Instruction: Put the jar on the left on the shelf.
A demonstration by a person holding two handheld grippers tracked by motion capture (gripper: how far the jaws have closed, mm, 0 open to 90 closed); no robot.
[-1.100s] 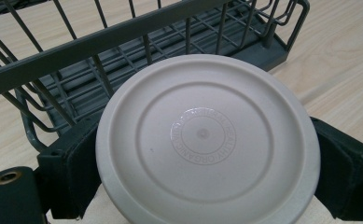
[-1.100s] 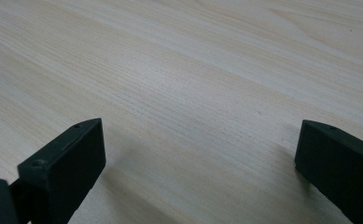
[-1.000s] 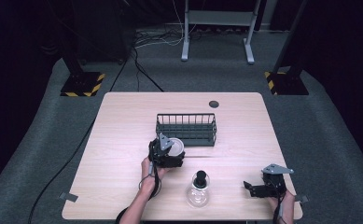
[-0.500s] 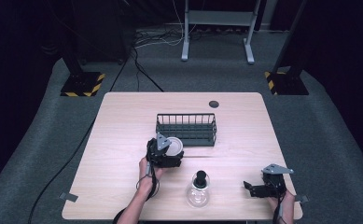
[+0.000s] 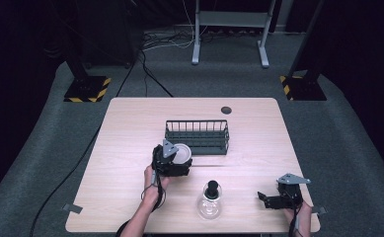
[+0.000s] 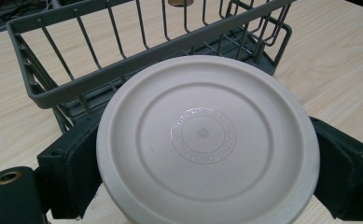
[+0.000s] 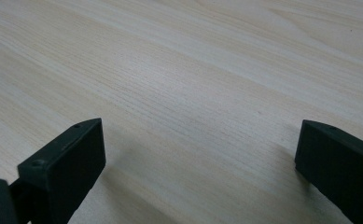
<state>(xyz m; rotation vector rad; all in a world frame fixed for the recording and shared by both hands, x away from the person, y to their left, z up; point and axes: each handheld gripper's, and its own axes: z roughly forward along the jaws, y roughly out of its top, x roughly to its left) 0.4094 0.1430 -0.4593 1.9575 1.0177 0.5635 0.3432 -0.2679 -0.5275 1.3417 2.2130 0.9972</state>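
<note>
Movement since the earlier frames was slight: the left gripper [image 5: 178,159] stayed just in front of the dark grey wire basket [image 5: 197,137], with the round white plastic lid [image 6: 207,142] in its hold nudged a little nearer the basket's near wall. Its fingers [image 6: 69,175] were clamped on the lid's opposite edges, the lid's flat face tilted up toward the camera. The left forearm reached in from the counter's [image 5: 130,128] near edge. The right gripper [image 5: 271,198] rested unmoved near the counter's right front corner, fingers [image 7: 67,161] spread wide over bare wood, holding nothing. A clear glass flask with a black stopper [image 5: 210,200] stood between the two grippers.
</note>
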